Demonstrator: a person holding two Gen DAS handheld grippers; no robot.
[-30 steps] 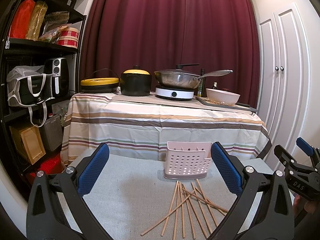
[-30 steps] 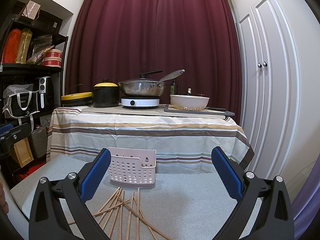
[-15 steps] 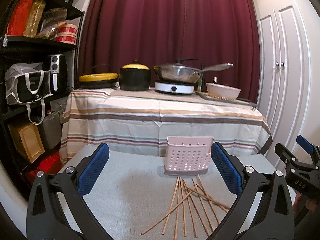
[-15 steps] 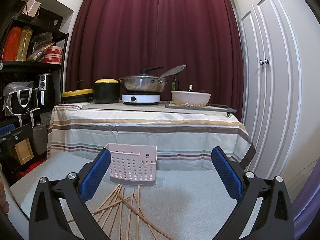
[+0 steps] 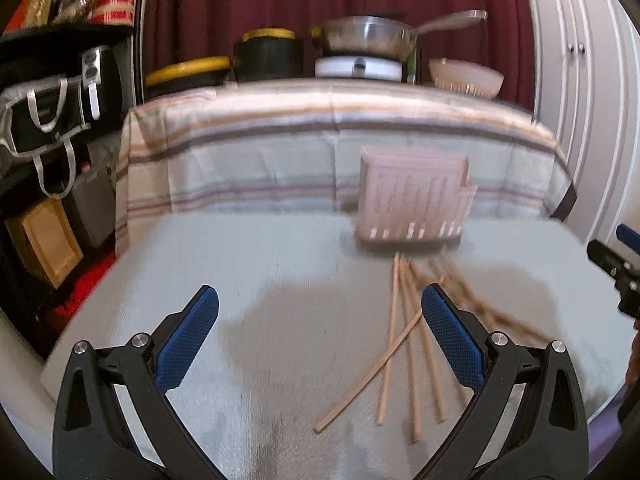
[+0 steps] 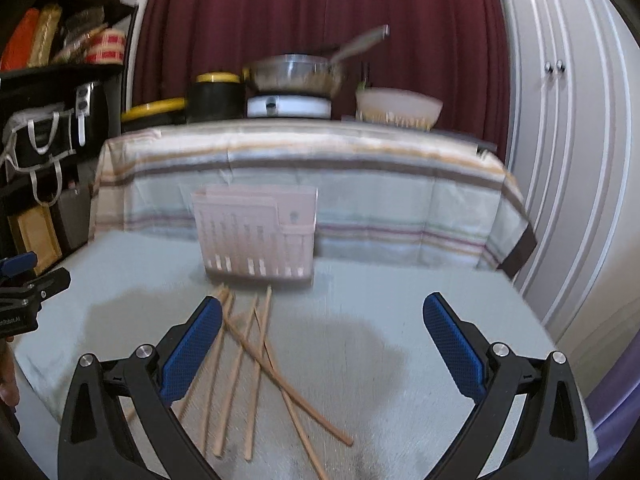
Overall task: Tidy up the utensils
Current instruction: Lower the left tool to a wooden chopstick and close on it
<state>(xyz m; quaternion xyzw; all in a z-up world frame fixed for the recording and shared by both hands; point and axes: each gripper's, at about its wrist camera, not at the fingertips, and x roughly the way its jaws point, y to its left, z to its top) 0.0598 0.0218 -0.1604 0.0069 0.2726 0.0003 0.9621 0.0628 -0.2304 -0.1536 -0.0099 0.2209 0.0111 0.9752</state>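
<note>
Several wooden chopsticks (image 5: 404,344) lie scattered and crossed on the grey mat, just in front of a pink perforated utensil basket (image 5: 414,202) that stands upright. My left gripper (image 5: 320,330) is open and empty above the mat, left of the chopsticks. In the right wrist view the chopsticks (image 6: 256,360) lie below the basket (image 6: 258,234). My right gripper (image 6: 322,340) is open and empty; its left finger overlaps the chopsticks' left edge in view. Both views are motion-blurred.
Behind the mat stands a table with a striped cloth (image 5: 320,140) bearing pots, a pan on a cooker (image 5: 360,40) and a bowl (image 5: 466,78). Black shelves (image 5: 52,120) stand left; white cupboard doors (image 6: 568,140) stand right.
Both grippers have tilted down toward the mat, so basket and chopsticks sit higher and larger in view. Both stay open.
</note>
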